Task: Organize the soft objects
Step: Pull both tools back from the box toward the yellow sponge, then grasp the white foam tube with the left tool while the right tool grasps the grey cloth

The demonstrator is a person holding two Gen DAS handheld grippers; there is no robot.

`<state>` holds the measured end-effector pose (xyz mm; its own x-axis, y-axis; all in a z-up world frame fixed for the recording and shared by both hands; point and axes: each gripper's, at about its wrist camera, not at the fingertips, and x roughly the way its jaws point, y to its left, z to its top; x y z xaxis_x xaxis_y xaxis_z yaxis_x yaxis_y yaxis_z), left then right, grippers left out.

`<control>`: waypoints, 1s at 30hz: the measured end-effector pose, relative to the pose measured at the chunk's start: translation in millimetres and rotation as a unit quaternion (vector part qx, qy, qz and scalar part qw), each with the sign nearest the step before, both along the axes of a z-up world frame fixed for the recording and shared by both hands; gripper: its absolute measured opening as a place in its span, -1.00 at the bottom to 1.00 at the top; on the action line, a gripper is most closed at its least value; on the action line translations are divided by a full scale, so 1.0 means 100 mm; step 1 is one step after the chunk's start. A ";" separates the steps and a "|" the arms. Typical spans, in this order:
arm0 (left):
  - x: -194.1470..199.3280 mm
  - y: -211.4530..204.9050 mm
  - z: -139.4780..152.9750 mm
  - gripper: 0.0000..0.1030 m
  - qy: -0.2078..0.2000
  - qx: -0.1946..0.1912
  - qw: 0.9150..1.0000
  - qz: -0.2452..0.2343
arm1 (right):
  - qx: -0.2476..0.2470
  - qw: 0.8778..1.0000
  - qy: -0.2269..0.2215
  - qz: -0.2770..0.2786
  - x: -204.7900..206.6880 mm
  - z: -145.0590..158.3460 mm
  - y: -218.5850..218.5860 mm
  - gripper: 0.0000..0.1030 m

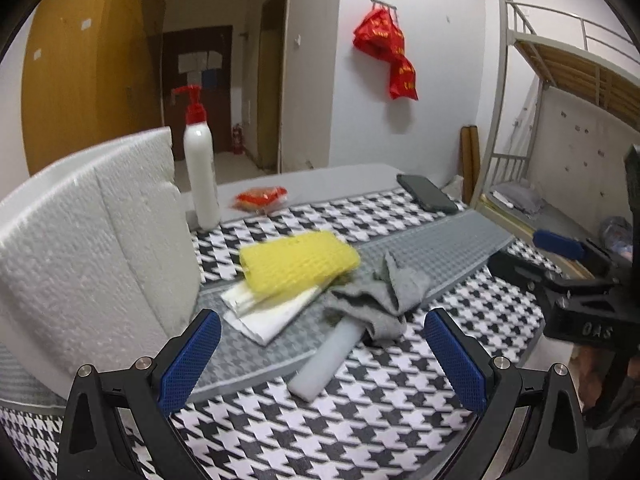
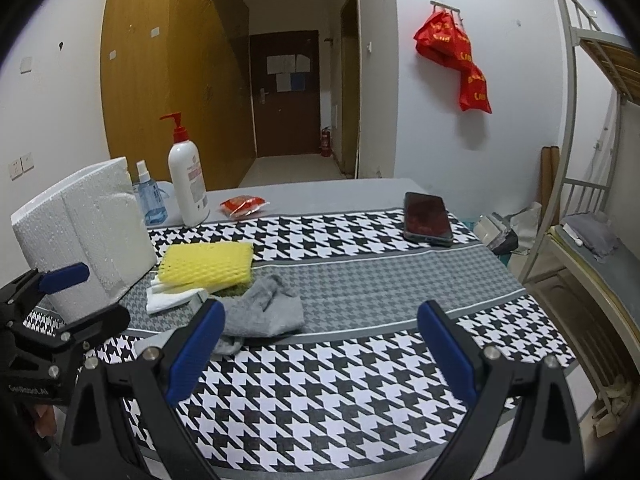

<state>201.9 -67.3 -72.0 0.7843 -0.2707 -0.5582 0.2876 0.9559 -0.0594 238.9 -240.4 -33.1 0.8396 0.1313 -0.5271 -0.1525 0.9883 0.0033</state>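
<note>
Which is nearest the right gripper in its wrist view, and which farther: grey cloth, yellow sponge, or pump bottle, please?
From the right gripper:
1. Grey cloth, just ahead, by the left finger.
2. Yellow sponge, behind it, left.
3. Pump bottle, far left, at the back.

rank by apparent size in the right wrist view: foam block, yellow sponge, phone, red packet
1. foam block, though it sits nearest the camera
2. yellow sponge
3. phone, close to the sponge, so unsure
4. red packet, farthest away
</note>
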 end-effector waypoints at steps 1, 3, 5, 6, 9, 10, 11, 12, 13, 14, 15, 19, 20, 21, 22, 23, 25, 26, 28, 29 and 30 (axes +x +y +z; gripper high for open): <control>-0.01 0.00 -0.02 0.98 0.004 0.002 1.000 -0.004 | 0.000 1.000 0.002 0.003 0.02 -0.01 0.01 0.91; -0.03 0.00 -0.09 0.97 0.012 0.011 1.000 -0.009 | -0.004 1.000 0.008 0.009 0.04 -0.03 0.02 0.91; -0.01 0.00 -0.13 0.92 0.017 0.014 1.000 -0.011 | -0.006 1.000 0.012 0.011 0.06 -0.04 0.04 0.91; 0.00 0.01 -0.15 0.86 0.025 0.011 1.000 -0.012 | -0.007 1.000 0.015 0.015 0.07 -0.05 0.05 0.91; 0.06 0.02 -0.20 0.66 0.041 0.005 0.999 -0.028 | -0.003 0.999 0.025 0.029 0.11 -0.09 0.07 0.91; 0.09 0.01 -0.23 0.61 0.050 0.009 0.998 -0.037 | -0.003 0.999 0.028 0.031 0.12 -0.10 0.08 0.91; 0.12 0.00 -0.25 0.53 0.056 0.014 0.997 -0.044 | -0.004 0.999 0.030 0.035 0.12 -0.11 0.09 0.91; 0.15 0.00 -0.28 0.47 0.065 0.016 0.996 -0.052 | -0.004 0.999 0.031 0.039 0.12 -0.12 0.10 0.91; 0.17 0.00 -0.30 0.44 0.072 0.018 0.995 -0.060 | -0.004 0.999 0.032 0.042 0.12 -0.12 0.11 0.91; 0.19 0.00 -0.32 0.34 0.078 0.020 0.994 -0.068 | -0.004 0.998 0.033 0.043 0.13 -0.12 0.11 0.91; 0.20 -0.01 -0.34 0.27 0.081 0.026 0.994 -0.075 | -0.004 0.998 0.035 0.046 0.13 -0.13 0.12 0.91; 0.24 -0.04 -0.38 0.08 0.088 0.054 0.990 -0.091 | -0.001 0.998 0.041 0.054 0.13 -0.13 0.13 0.91; 0.26 -0.04 -0.40 0.03 0.091 0.058 0.989 -0.097 | 0.000 0.998 0.042 0.055 0.14 -0.13 0.13 0.91; 0.27 -0.04 -0.41 -0.04 0.092 0.062 0.989 -0.101 | 0.002 0.997 0.043 0.057 0.14 -0.14 0.14 0.91; 0.29 -0.06 -0.43 -0.09 0.095 0.072 0.987 -0.104 | 0.005 0.997 0.045 0.060 0.15 -0.14 0.14 0.91; 0.30 -0.06 -0.45 -0.17 0.098 0.078 0.986 -0.108 | 0.006 0.997 0.047 0.061 0.16 -0.14 0.15 0.91; 0.35 -0.04 -0.49 -0.21 0.107 0.078 0.984 -0.116 | 0.004 0.997 0.049 0.062 0.16 -0.15 0.17 0.91; 0.36 -0.03 -0.50 -0.21 0.110 0.078 0.984 -0.117 | 0.004 0.997 0.049 0.063 0.16 -0.15 0.17 0.91; 0.39 -0.01 -0.54 -0.21 0.120 0.074 0.983 -0.122 | 0.005 0.997 0.051 0.064 0.16 -0.15 0.20 0.91; 0.40 0.00 -0.53 -0.21 0.120 0.070 0.982 -0.127 | 0.004 0.997 0.052 0.065 0.16 -0.15 0.21 0.91; 0.40 0.01 -0.53 -0.23 0.123 0.067 0.981 -0.131 | 0.004 0.997 0.052 0.065 0.17 -0.15 0.23 0.91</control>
<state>241.7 -66.2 -124.5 0.5348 -0.3563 -0.7662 0.5169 0.8553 -0.0370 255.6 -217.8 -48.4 0.7559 0.2400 -0.6091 -0.2777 0.9601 0.0336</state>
